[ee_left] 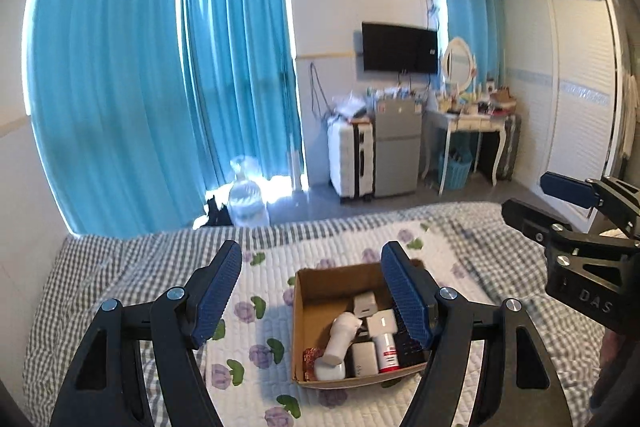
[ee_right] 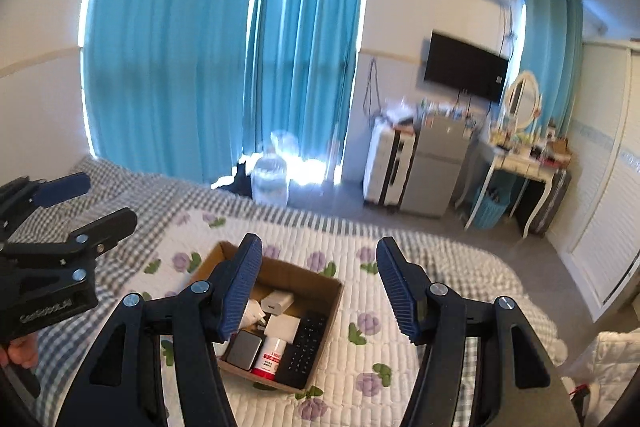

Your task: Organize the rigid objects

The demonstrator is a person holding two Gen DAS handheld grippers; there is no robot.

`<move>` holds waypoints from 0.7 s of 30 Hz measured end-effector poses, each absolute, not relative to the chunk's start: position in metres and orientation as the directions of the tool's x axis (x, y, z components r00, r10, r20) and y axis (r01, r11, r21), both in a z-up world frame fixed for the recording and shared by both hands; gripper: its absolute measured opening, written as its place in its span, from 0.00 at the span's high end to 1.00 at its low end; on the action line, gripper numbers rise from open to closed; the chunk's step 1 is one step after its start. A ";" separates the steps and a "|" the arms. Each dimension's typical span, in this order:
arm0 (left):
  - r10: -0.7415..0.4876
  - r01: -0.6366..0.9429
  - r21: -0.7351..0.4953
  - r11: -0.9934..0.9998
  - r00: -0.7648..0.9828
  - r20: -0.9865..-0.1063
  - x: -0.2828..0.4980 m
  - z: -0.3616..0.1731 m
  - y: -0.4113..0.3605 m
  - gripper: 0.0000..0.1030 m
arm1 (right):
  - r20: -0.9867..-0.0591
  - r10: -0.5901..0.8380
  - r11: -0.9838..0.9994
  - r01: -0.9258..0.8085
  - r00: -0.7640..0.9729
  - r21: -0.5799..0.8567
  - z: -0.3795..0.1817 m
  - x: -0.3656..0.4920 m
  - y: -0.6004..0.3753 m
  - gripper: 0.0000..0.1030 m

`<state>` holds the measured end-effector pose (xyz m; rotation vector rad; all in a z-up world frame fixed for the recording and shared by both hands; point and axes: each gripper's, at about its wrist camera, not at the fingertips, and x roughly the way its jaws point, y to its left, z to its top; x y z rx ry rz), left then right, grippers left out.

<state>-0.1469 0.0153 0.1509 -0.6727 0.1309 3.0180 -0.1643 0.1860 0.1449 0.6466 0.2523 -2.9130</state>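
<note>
An open cardboard box (ee_left: 310, 281) lies on the quilted bed; it also shows in the right wrist view (ee_right: 334, 293). It holds several items: a white handheld device (ee_left: 340, 337), white chargers (ee_left: 364, 303), a white bottle with a red label (ee_left: 387, 351) (ee_right: 272, 357), a dark grey block (ee_right: 246, 349) and a black remote (ee_right: 306, 347). My left gripper (ee_left: 312, 287) is open and empty above the box. My right gripper (ee_right: 318, 281) is open and empty, above the box's right side. Each gripper shows in the other's view: the right one (ee_left: 552, 203), the left one (ee_right: 92, 199).
The bed carries a white floral quilt (ee_left: 256, 307) over a grey checked sheet (ee_left: 80, 267). Beyond the bed are blue curtains (ee_left: 140, 87), a water jug (ee_left: 248, 199), a white suitcase (ee_left: 352, 155), a small fridge (ee_left: 398, 147), a dressing table (ee_left: 472, 119) and a wardrobe (ee_left: 568, 87).
</note>
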 end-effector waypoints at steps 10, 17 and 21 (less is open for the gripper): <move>0.018 -0.044 0.082 -0.996 -0.953 -0.303 -0.078 0.143 0.010 0.08 | -0.292 -0.088 -0.991 0.112 -0.952 -0.068 0.162 -0.067 0.197 0.12; -0.019 -0.005 0.084 -0.996 -0.957 -0.290 -0.061 0.091 0.008 0.00 | -0.272 -0.086 -0.996 0.088 -0.958 0.005 0.115 -0.042 0.207 0.00; -0.025 0.016 0.037 -0.999 -0.965 -0.260 -0.055 0.056 0.004 0.00 | -0.245 -0.057 -0.998 0.056 -0.968 0.015 0.074 -0.041 0.219 0.00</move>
